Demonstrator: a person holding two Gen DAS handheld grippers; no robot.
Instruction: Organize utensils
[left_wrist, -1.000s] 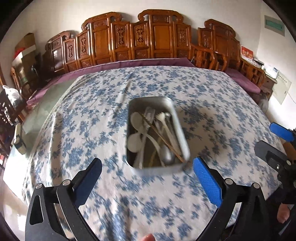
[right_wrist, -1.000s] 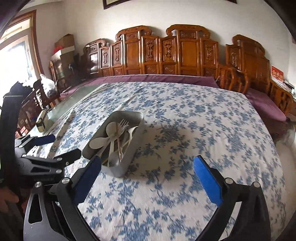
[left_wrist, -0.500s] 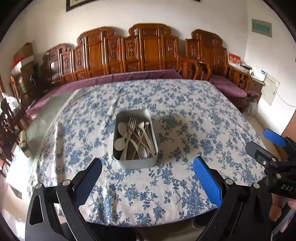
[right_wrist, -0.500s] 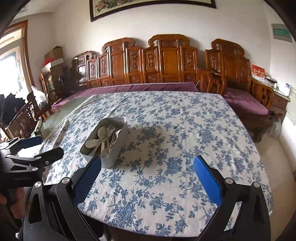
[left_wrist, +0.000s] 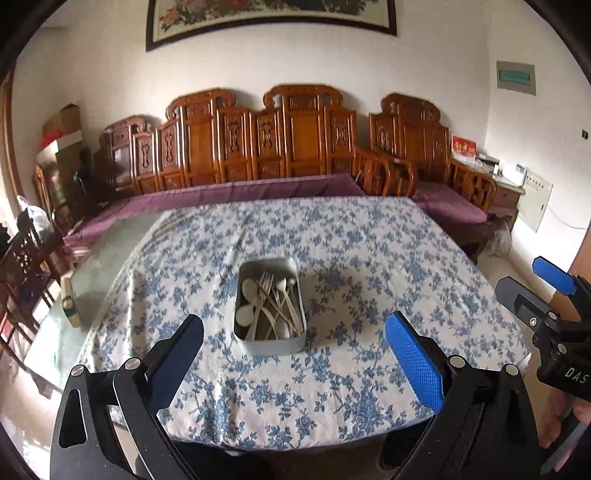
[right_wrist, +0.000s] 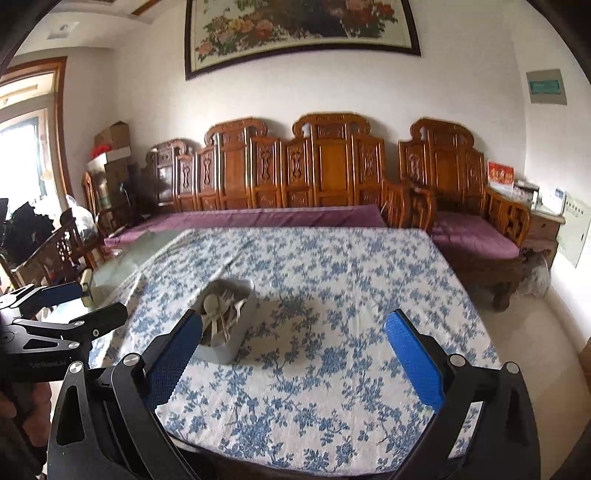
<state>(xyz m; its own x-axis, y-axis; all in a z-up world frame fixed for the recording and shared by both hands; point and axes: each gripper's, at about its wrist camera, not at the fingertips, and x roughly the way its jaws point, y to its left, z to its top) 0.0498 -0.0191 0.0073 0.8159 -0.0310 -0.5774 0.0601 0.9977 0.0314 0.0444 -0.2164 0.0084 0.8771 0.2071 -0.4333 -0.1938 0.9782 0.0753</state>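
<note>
A grey metal tin (left_wrist: 270, 343) sits on the table with the blue-flowered cloth (left_wrist: 369, 295). It holds several white spoons, forks and chopsticks (left_wrist: 271, 306). My left gripper (left_wrist: 293, 354) is open and empty, held back from the table's near edge, in line with the tin. My right gripper (right_wrist: 293, 354) is open and empty, also off the near edge; the tin (right_wrist: 229, 343) lies ahead to its left. The right gripper shows at the right of the left wrist view (left_wrist: 535, 291), and the left gripper at the left of the right wrist view (right_wrist: 66, 302).
Carved wooden benches with purple cushions (left_wrist: 236, 199) line the far wall behind the table. Dark wooden chairs (left_wrist: 26, 266) stand to the left. A bare glass strip of tabletop (left_wrist: 92, 280) with a small box lies left of the cloth.
Both grippers have pulled back and up from the table. The tin now looks smaller and farther off, and the table's near edge has come into view.
</note>
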